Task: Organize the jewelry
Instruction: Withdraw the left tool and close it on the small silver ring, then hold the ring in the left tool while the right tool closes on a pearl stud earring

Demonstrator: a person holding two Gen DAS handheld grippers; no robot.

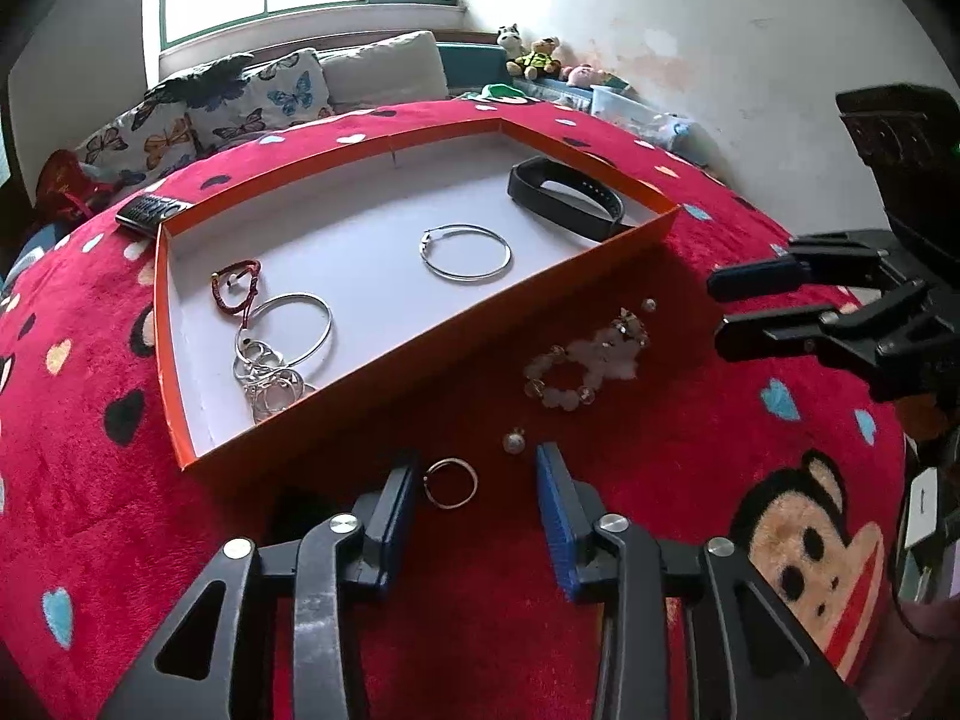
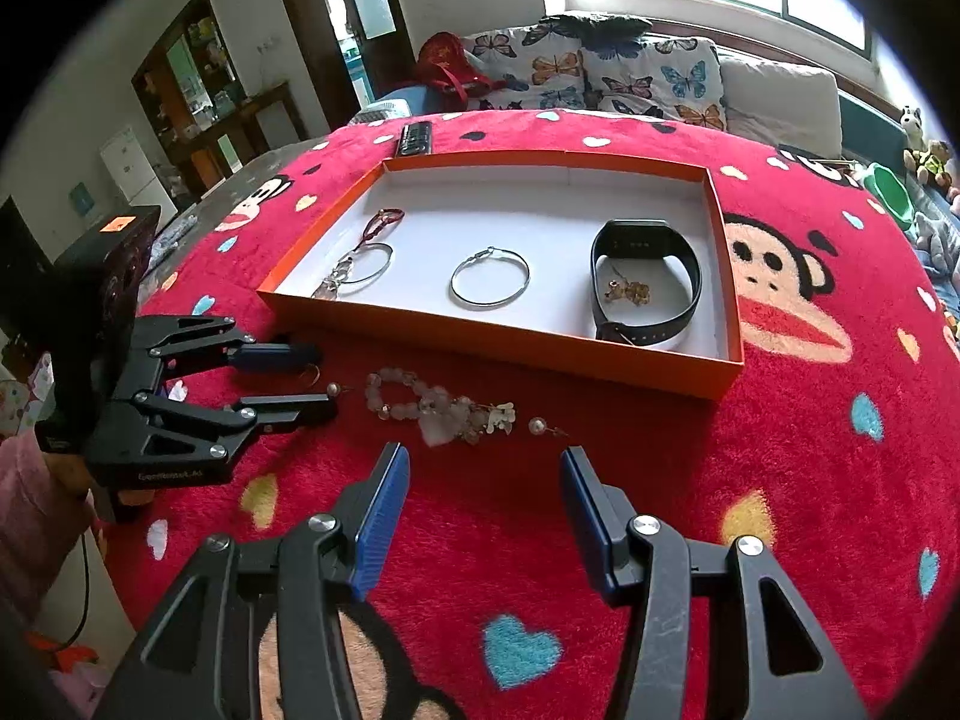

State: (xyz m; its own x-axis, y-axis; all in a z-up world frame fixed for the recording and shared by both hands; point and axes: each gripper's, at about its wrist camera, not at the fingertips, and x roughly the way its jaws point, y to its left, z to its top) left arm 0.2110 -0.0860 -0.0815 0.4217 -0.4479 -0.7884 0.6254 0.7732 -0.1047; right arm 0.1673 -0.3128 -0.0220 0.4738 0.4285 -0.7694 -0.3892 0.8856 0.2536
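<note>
My pads (image 1: 555,516) are blue on black fingers. The blanket (image 1: 690,480) is red with hearts in blue, white and black and a brown monkey face at lower right. The tray (image 1: 420,336) is orange outside, white inside. The band (image 1: 570,198) is black.

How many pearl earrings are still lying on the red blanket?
2: one pearl earring near the left gripper, another past the bead bracelet. More may be hidden.

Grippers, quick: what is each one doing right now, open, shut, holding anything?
Left gripper: open, jaws straddling a small ring on the blanket, not gripping it.
Right gripper: open, empty.
</note>
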